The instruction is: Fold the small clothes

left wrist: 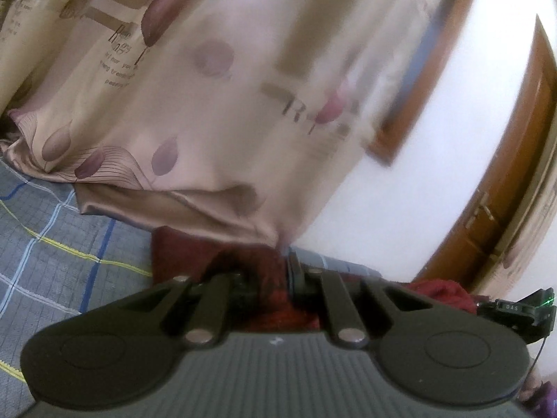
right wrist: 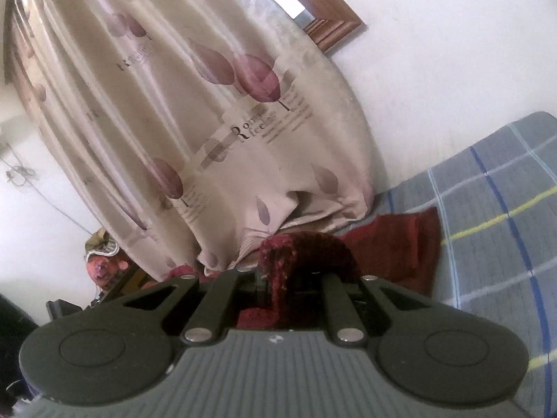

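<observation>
A dark red garment [left wrist: 181,254] is pinched in my left gripper [left wrist: 275,275], whose jaws are shut on the cloth, and it spreads to the left over the checked bedsheet [left wrist: 52,244]. In the right wrist view the same red garment [right wrist: 393,244] bunches over my right gripper [right wrist: 289,275], which is shut on a fold of it; the rest trails to the right onto the bedsheet [right wrist: 494,216]. Both grippers point almost level toward a curtain. The fingertips are mostly hidden by the cloth.
A beige curtain [left wrist: 195,80] printed with purple leaves hangs right ahead, its hem resting on the bed. A white wall [right wrist: 435,52] and a brown wooden door [left wrist: 504,191] lie to the right. Clutter with a pink toy [right wrist: 101,264] sits low at the left.
</observation>
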Available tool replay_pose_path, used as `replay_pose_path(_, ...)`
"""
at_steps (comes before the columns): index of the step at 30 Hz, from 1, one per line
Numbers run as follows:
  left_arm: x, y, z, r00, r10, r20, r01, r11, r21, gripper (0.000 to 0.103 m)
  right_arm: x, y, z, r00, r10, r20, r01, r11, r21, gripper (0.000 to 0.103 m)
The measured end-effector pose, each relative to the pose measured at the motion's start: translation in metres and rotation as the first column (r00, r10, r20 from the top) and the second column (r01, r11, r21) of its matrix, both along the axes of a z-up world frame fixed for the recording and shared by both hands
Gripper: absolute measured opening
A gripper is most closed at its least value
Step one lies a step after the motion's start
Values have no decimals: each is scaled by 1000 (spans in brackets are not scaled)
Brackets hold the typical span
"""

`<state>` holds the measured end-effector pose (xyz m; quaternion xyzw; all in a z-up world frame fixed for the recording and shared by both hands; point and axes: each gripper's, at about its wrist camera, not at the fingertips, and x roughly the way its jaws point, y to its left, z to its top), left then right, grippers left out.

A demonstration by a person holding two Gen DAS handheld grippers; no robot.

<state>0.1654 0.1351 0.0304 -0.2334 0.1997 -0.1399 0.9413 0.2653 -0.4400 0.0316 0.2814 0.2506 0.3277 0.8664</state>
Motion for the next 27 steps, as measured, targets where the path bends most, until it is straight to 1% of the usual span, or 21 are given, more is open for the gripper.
replay_pose_path(2,3,0,-1,1000,8,-2,-8,1000,4,11,7,2,-1,1000,-1,0,1,1000,-13,14)
replay_pose_path(8,13,-6,-3,1000,24,6,-25,997,73,11,16,7,-2,1000,-6,8,6,999,-36,14)
replay_pose_path(10,20,-7,-4,999,34,7,-35,996,86,11,23,11,-2,1000,-19,15,20,997,-78,14)
replay_pose_path(14,38,-7,-8,998,58,-2,-58,994,96,11,39,18,-2,999,-35,22,38,991,-125,14)
replay_pose_path(21,75,-3,-22,994,104,-38,-100,991,92,11,74,28,-11,999,-53,2,53,985,-167,14)
replay_pose_path(27,104,-8,-39,990,124,-71,-114,984,136,11,107,36,-27,997,-70,-24,64,975,-214,14)
